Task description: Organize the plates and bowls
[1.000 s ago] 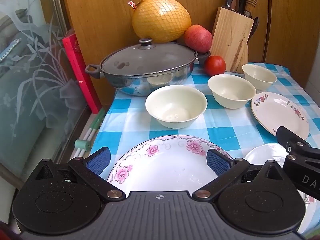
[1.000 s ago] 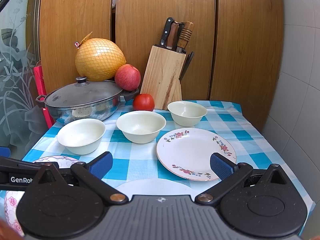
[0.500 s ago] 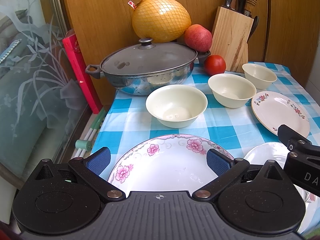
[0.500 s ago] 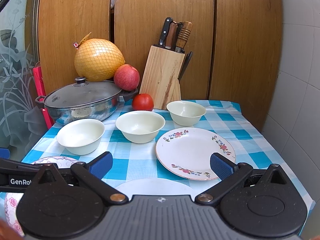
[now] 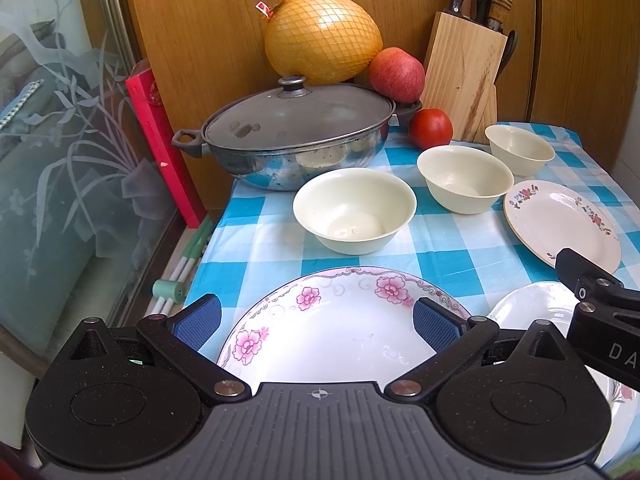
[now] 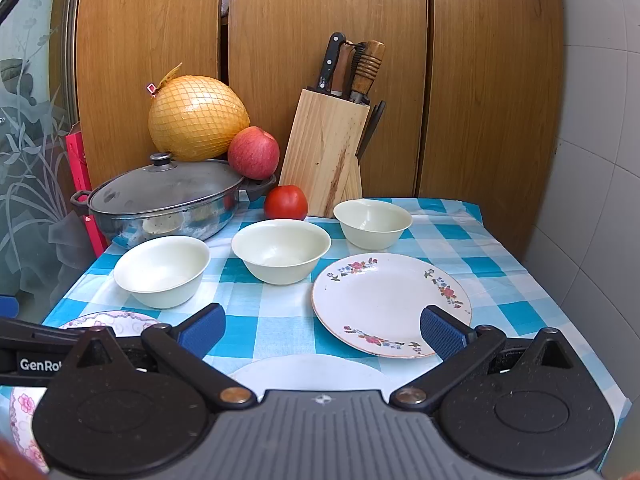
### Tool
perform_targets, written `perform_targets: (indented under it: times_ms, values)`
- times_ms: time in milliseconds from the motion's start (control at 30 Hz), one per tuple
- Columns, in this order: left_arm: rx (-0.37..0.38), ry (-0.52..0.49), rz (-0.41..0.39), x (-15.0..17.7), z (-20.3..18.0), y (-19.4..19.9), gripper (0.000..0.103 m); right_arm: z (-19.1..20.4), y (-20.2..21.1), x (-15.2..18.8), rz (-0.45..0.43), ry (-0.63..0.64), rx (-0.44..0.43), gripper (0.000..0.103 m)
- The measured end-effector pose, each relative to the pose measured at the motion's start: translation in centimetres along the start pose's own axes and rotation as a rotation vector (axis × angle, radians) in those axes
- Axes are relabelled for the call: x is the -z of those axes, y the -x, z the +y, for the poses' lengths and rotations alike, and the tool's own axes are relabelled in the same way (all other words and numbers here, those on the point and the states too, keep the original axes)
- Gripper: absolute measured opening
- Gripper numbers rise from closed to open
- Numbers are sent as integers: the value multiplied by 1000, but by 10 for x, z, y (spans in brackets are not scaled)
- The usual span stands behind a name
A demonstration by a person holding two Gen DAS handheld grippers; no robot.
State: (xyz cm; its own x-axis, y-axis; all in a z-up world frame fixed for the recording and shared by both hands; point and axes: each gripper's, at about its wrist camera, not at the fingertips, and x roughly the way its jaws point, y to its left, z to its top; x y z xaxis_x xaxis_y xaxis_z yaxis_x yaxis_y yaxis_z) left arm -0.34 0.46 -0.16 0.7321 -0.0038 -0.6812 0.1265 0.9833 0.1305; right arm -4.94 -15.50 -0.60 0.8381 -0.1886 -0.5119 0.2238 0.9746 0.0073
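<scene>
Three cream bowls stand in a row on the checked cloth: left bowl, middle bowl, right bowl. A small flowered plate lies at the right. A pink-flowered plate lies under my open left gripper. A plain white plate lies under my open right gripper. Both grippers are empty and hover above the near plates.
A lidded steel pan stands at the back left with a netted pomelo and an apple behind it. A tomato and a knife block stand at the back. A glass pane and a red board are at the left, a tiled wall at the right.
Both views have shifted very slightly; the right gripper's arm has edged in the left wrist view. Nothing on the table has moved, and both grippers stay open.
</scene>
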Motion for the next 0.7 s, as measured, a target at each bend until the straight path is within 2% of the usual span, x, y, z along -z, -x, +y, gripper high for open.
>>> perform_targets:
  times_ms: [300,700]
  values:
    - [-7,-2,-11,1,1,1,103,-1,-1,-1,9,-6,-4,102]
    - [-9,1,26,2,3,-1,103,1,-2,-1,18,-6,-11,102]
